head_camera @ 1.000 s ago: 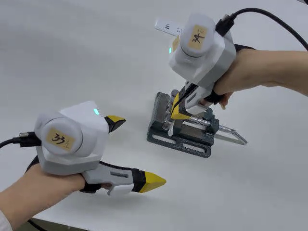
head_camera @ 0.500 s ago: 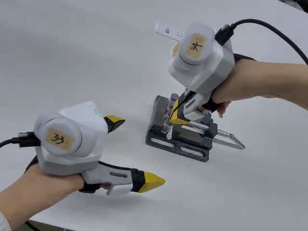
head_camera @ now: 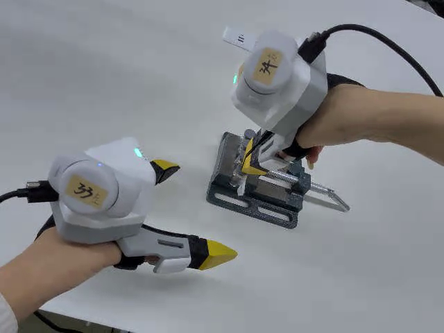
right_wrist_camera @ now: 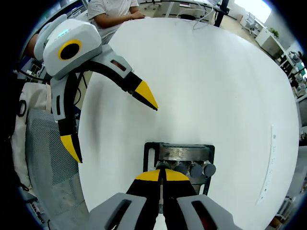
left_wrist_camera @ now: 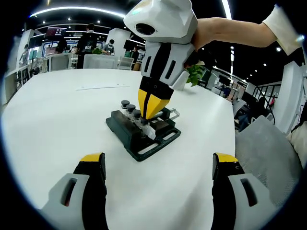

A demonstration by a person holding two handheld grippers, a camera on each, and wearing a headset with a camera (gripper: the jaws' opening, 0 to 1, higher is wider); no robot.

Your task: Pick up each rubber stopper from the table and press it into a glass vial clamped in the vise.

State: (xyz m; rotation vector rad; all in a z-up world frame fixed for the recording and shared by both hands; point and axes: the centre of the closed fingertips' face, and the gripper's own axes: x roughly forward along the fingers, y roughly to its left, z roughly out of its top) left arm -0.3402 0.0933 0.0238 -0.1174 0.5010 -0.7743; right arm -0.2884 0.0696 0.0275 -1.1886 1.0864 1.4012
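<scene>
Bare table (head_camera: 104,83) surrounds the vise (head_camera: 236,201) on every side. The right gripper (head_camera: 248,166) stands over its top, blocking approach from above; the left gripper (head_camera: 195,211) hangs nearer the near edge.

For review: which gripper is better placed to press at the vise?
Probably right: the right gripper, shut, is at the glass vials in the dark metal vise; the left gripper hangs open, apart.

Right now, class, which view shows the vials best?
The left gripper view: the vials stand side-on in a row. The right gripper view looks down on their tops; in the head view the right gripper hides most.
</scene>
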